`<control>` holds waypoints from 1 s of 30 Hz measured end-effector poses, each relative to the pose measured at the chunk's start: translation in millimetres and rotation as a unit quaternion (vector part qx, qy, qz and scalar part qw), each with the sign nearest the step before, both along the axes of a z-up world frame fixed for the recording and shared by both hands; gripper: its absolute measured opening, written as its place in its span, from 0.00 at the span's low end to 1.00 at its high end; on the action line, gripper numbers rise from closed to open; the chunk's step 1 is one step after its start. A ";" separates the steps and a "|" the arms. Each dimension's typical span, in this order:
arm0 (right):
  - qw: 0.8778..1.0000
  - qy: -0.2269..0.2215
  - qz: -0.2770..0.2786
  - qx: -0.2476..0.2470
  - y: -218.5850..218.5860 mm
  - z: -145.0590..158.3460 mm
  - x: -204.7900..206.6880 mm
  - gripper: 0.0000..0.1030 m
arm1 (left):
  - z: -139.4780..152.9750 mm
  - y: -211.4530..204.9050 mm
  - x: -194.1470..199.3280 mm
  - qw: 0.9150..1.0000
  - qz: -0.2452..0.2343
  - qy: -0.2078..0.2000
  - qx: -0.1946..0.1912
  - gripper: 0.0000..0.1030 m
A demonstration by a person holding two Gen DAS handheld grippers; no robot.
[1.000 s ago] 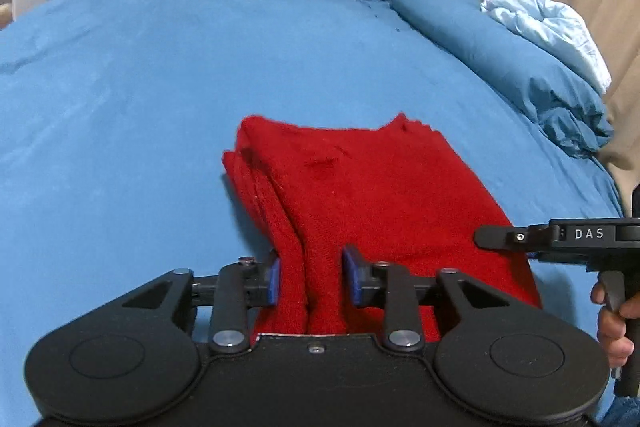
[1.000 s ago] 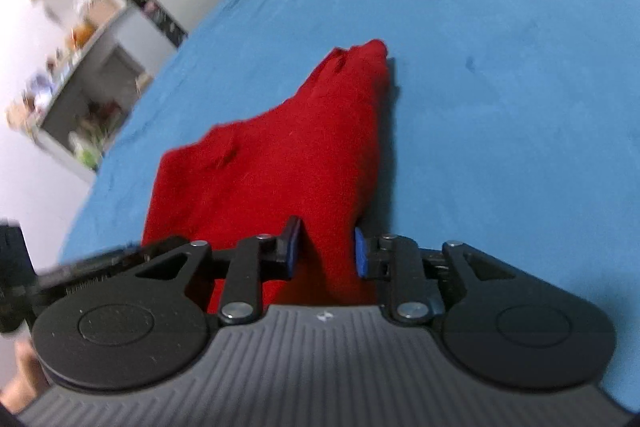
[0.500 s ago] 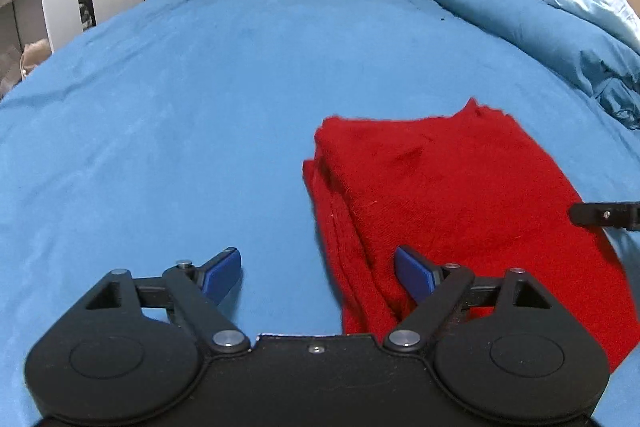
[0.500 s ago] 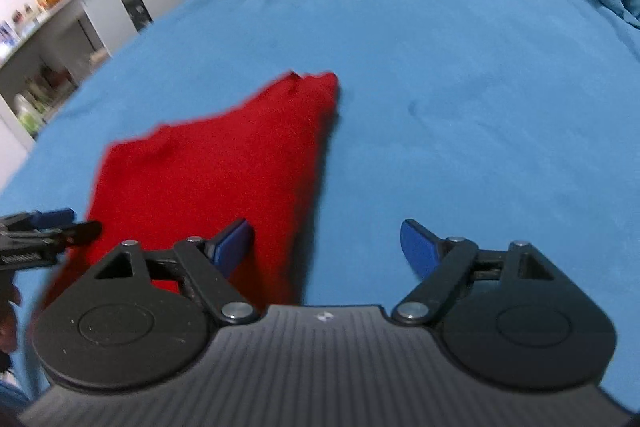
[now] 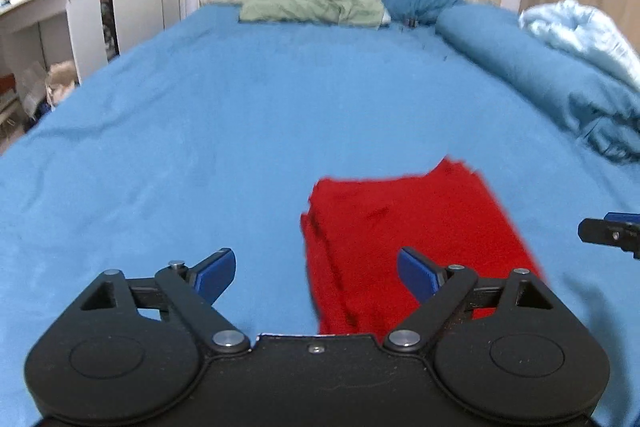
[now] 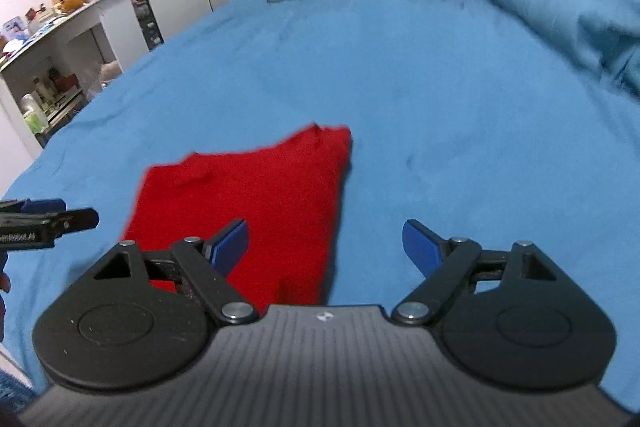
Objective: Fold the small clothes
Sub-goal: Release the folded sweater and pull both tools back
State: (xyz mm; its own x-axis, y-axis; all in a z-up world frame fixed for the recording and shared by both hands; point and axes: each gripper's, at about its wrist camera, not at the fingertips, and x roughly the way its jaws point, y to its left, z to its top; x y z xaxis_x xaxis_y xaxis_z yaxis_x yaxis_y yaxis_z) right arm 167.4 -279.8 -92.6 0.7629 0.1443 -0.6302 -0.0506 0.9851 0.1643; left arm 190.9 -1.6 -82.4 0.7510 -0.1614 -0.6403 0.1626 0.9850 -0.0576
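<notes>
At lower centre, the red garment [image 5: 404, 227] lies folded on the bed [image 5: 240, 131]; both hand-held grippers, left [image 5: 316, 275] and right [image 6: 326, 247], gape empty, folding seemingly done.

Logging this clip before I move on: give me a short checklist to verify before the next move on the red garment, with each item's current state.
1. Left hand-held gripper released: ok, jaws wide apart, nothing between them.
2. Right hand-held gripper released: ok, jaws wide apart, empty.
3. Red garment lying on the blue bedsheet: ok, it rests flat, folded, with layered edges showing along its left side.
4. Fold neat: cannot tell, the picture is blurred and the near edge is hidden behind the gripper body.
5. Folded garment apart from the rolled blue duvet: ok, bare sheet lies between them.
6. More clothes waiting to be folded: cannot tell.
</notes>
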 end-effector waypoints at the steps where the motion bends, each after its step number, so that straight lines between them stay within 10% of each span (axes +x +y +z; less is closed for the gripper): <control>1: 1.000 -0.007 0.000 -0.001 2.8 14.4 -10.8 0.98 | 13.0 -0.6 -10.5 1.000 0.002 -0.007 0.000 0.88; 12: 0.999 -0.028 -0.028 -0.032 32.8 107.8 -128.8 1.00 | 87.8 -14.4 -131.1 0.999 0.023 -0.034 0.032 1.00; 30: 0.994 0.059 -0.058 -0.064 43.0 77.0 -225.5 1.00 | 63.0 -26.4 -217.8 0.998 0.027 0.008 0.063 1.00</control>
State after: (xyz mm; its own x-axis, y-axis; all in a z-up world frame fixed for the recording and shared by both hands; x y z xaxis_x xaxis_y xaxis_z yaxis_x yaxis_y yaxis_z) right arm -58.0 -236.8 -15.6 0.6893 -0.0280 -0.7239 0.0766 0.9965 0.0344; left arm -26.9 -28.0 -19.4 0.7463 -0.0386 -0.6645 0.1088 0.9920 0.0646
